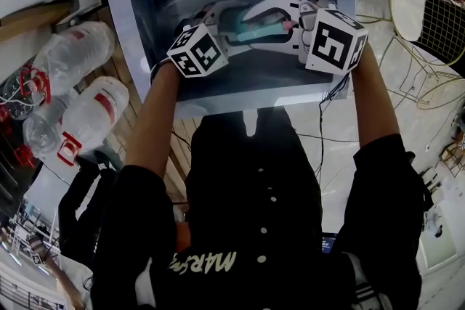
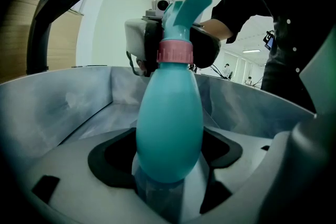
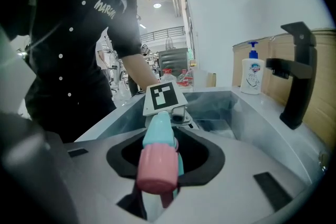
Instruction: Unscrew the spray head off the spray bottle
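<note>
Sink, spray bottle, soap label illegible

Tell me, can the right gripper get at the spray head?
Yes, it looks so: the right gripper is closed on the spray head, right by its pink collar, while the left gripper holds the bottle.

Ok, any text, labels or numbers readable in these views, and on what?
Nothing reads whole.
Black top: pale lettering, partly hidden by folds.
Soap dispenser: blue label, too small.
Clear bottles: red labels, blurred.
Marker cubes: black-and-white squares, no words.
Spray bottle, spray head: no print seen.
</note>
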`<state>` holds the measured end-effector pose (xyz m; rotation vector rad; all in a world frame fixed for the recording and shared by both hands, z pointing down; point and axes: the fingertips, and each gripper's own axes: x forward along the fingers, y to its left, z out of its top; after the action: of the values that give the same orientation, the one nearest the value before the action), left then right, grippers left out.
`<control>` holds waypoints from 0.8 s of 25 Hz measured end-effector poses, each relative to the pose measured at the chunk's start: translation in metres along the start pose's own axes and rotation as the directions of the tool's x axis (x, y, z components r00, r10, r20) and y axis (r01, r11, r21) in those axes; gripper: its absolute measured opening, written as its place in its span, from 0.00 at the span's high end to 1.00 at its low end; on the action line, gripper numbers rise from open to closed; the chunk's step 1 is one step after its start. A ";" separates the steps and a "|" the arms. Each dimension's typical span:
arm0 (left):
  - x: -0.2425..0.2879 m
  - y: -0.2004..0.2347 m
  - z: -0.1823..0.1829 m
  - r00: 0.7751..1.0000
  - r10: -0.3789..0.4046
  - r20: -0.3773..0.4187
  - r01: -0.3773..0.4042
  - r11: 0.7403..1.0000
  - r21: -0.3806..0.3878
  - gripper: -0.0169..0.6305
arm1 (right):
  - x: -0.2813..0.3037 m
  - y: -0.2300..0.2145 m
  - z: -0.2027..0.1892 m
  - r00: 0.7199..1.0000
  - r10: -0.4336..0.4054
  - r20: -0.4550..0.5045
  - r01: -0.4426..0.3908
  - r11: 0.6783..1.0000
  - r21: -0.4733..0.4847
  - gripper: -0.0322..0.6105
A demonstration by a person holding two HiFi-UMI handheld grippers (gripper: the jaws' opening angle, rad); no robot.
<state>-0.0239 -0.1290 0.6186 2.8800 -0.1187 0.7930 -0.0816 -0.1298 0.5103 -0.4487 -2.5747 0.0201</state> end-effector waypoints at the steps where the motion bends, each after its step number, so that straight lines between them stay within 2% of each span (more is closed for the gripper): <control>1: 0.000 -0.001 0.000 1.000 -0.018 -0.002 0.018 1.000 0.010 0.38 | 0.000 0.001 0.000 1.000 0.021 0.006 -0.021 1.000 -0.008 0.70; 7: 0.004 -0.007 0.001 0.990 -0.139 -0.028 0.141 0.987 0.079 0.38 | -0.002 0.010 -0.002 0.989 0.144 -0.016 -0.145 0.988 -0.053 0.70; 10: 0.003 -0.008 0.002 0.984 -0.179 -0.027 0.181 0.980 0.085 0.38 | -0.005 0.009 0.000 0.984 0.179 0.011 -0.178 0.982 -0.056 0.70; 14: -0.002 -0.016 0.000 0.963 -0.269 -0.020 0.269 0.960 0.075 0.38 | -0.004 0.011 0.002 0.971 0.228 0.065 -0.229 0.973 0.012 0.70; 17: -0.002 -0.020 0.000 0.952 -0.305 -0.034 0.307 0.945 0.114 0.38 | -0.007 0.014 0.007 0.966 0.247 0.071 -0.247 0.969 -0.007 0.70; 20: -0.005 -0.021 -0.003 0.947 -0.321 -0.033 0.322 0.938 0.125 0.38 | -0.010 0.010 0.012 0.970 0.222 0.096 -0.222 0.975 -0.011 0.70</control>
<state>-0.0277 -0.1079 0.6160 2.8986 0.4106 0.7778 -0.0762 -0.1223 0.4939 -0.7517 -2.6046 0.1241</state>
